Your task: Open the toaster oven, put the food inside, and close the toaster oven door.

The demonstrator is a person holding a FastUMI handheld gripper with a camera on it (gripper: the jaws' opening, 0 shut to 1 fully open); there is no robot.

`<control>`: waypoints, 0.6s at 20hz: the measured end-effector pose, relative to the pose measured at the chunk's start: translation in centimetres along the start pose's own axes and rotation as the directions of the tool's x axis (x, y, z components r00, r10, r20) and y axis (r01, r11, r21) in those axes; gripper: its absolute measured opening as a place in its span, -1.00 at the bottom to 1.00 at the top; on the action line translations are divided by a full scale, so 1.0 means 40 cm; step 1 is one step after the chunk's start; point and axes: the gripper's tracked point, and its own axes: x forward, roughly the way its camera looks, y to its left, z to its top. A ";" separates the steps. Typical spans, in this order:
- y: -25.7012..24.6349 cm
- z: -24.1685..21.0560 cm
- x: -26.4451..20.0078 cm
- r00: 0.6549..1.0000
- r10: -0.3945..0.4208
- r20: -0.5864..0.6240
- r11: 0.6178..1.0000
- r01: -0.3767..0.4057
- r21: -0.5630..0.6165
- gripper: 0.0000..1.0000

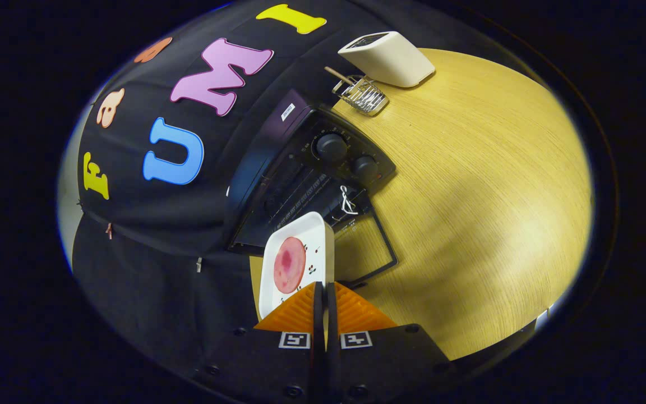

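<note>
Pinched between my claw (323,292) fingers is the rim of a white rectangular plate (300,247), both fingers pressing on its near edge with hardly a gap between them. On the plate lies a round pink slice of food (289,265), like ham, and small printed cherries dot the bare part beside it. I hold the plate tilted, so it stands nearly edge-on ahead of my fingers.

Just beyond the plate sits the black toaster oven (306,174), its glass door (369,247) dropped open and lying flat toward me over the worktop (480,196). Past the plate's far edge I can see the dark cavity with its wire rack. Two round knobs (331,147) sit on the oven's control panel, and a bit of white cord (347,203) is tied at the door's handle.

Well beyond the oven, on the pale wood-grain worktop, a small wire basket (361,93) stands just beside a cream-coloured boxy appliance (389,58).
</note>
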 end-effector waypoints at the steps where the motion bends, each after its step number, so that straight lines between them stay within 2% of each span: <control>1: 0.005 0.006 0.023 1.000 -0.006 0.016 1.000 0.006 0.006 -0.89; 7: 0.022 0.058 0.170 0.991 -0.020 0.134 0.992 0.003 0.126 -0.89; 12: 0.050 0.091 0.275 0.972 -0.019 0.234 0.972 -0.037 0.233 -0.90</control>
